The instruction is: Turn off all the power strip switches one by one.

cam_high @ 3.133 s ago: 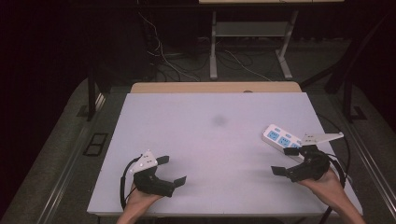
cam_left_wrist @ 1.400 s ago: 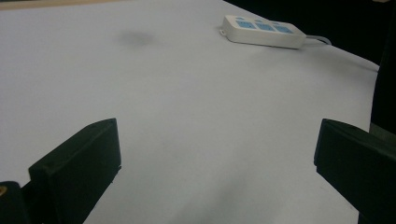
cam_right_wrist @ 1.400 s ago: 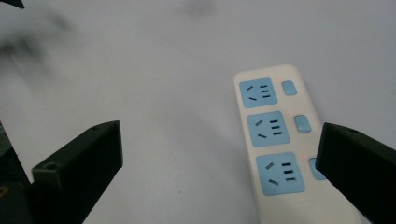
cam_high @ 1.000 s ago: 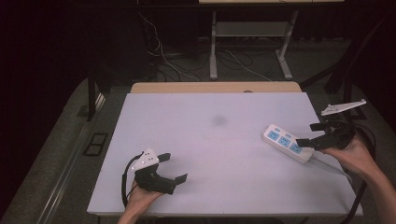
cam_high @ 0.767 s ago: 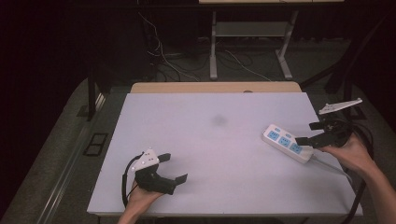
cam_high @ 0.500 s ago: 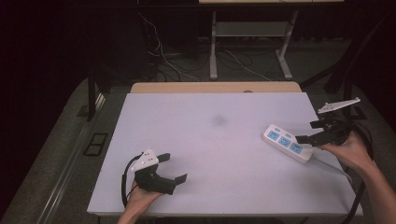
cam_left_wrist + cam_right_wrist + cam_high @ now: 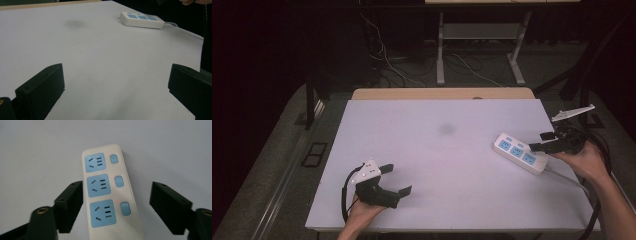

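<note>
A white power strip [image 7: 518, 152] with three blue sockets and three switches lies flat near the table's right edge. My right gripper [image 7: 542, 141] hovers at its cord end, open. In the right gripper view the strip [image 7: 99, 185] runs up between the two jaws, close to the left one; my right gripper [image 7: 116, 206] grips nothing. My left gripper [image 7: 397, 179] rests open at the front left of the white table [image 7: 437, 150], far from the strip. In the left gripper view my left gripper [image 7: 116, 92] has only bare table between its jaws, and the strip [image 7: 142, 20] lies far ahead.
The strip's grey cord [image 7: 564, 175] trails to the front right edge. A faint dark smudge [image 7: 446, 129] marks the table's middle. A wooden ledge [image 7: 442, 93] lines the far edge. Cables and metal stand legs [image 7: 439, 55] sit on the floor beyond.
My right gripper has left the table's front right, risen and moved back, then crept leftward onto the strip's cord end. The left gripper has stayed put.
</note>
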A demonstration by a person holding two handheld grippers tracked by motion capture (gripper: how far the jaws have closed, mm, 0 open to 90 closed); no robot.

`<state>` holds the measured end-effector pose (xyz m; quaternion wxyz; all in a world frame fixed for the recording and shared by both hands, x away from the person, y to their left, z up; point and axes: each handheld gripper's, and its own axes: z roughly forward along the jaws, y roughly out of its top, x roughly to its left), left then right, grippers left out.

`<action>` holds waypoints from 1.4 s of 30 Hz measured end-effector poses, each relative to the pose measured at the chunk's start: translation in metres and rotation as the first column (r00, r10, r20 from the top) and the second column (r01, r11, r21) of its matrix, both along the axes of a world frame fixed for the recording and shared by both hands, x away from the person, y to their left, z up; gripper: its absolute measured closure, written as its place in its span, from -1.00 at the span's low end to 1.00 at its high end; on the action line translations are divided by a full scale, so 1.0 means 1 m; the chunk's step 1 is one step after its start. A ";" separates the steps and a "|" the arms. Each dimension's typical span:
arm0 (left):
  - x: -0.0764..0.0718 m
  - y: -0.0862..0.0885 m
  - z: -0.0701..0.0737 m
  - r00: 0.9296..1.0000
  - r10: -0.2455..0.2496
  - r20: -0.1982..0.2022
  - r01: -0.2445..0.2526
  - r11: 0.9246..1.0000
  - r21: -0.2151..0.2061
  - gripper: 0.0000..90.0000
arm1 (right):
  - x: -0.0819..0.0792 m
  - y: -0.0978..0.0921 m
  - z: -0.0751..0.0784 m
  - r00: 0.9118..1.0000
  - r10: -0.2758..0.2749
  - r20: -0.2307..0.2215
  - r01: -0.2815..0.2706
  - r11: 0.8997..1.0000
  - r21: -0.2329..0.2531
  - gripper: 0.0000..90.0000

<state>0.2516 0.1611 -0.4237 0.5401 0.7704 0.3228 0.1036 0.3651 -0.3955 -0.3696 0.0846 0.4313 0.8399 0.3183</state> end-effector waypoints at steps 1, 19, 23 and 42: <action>0.000 0.000 0.000 1.000 -0.001 0.001 0.001 1.000 0.003 -1.00 | 0.002 0.000 -0.002 1.000 -0.001 -0.018 0.001 1.000 -0.007 -0.18; 0.000 -0.001 0.000 1.000 -0.008 0.008 0.008 1.000 -0.009 -1.00 | 0.011 -0.004 -0.028 0.991 -0.041 -0.124 0.041 0.999 -0.003 1.00; 0.000 0.000 0.000 1.000 -0.007 0.009 0.007 1.000 -0.006 -1.00 | 0.014 -0.005 -0.035 0.989 -0.073 -0.131 0.071 0.997 -0.017 1.00; -0.002 -0.001 0.000 1.000 -0.008 0.009 0.008 1.000 -0.002 -1.00 | 0.009 -0.014 -0.046 0.990 -0.090 -0.110 0.097 0.993 0.062 1.00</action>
